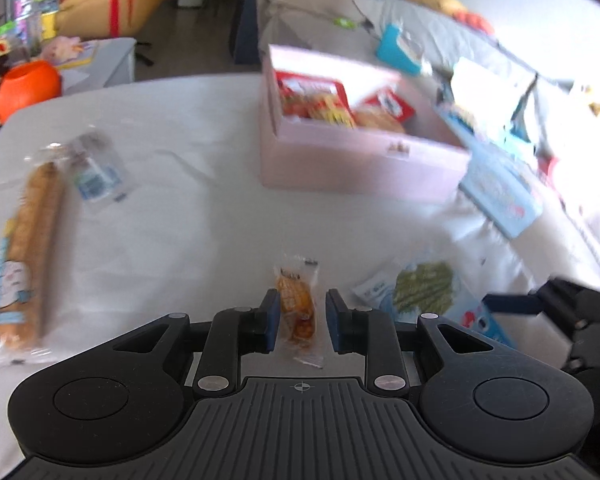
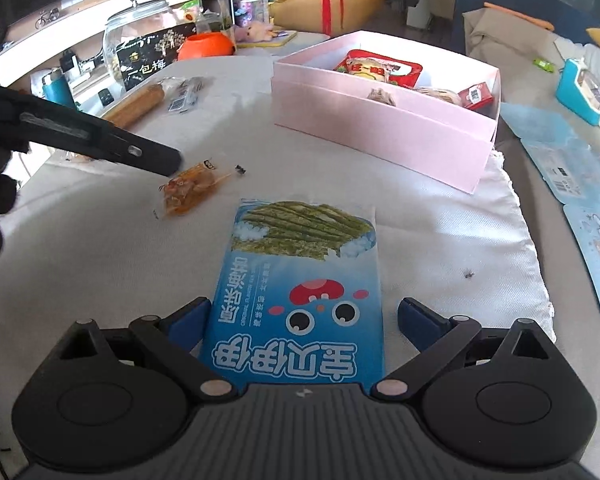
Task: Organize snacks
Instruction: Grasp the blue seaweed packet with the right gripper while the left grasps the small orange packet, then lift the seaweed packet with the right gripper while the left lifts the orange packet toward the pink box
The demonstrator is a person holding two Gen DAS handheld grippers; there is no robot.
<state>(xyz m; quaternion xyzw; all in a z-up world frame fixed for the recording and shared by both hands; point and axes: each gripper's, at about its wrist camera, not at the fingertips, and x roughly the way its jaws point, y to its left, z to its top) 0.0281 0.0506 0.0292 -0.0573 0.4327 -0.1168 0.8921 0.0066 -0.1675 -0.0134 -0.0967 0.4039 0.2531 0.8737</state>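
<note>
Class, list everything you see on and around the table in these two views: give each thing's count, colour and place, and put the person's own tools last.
Box: one, pink, open, far side of the table, holding red snack packs.
Seaweed snack bag: one, blue, flat on the cloth between the right jaws.
Small snack packet: one, orange in clear wrap, between the left jaws.
Long bread stick: one, tan, bagged, table's left edge.
Clear packet: one, beside the bread stick's far end.
Tablecloth: one, white.
Glass jar: one, clear, on the shelf behind.
Orange bowl: one, past the table.
Left gripper: open, black with blue pads.
Right gripper: open wide.
</note>
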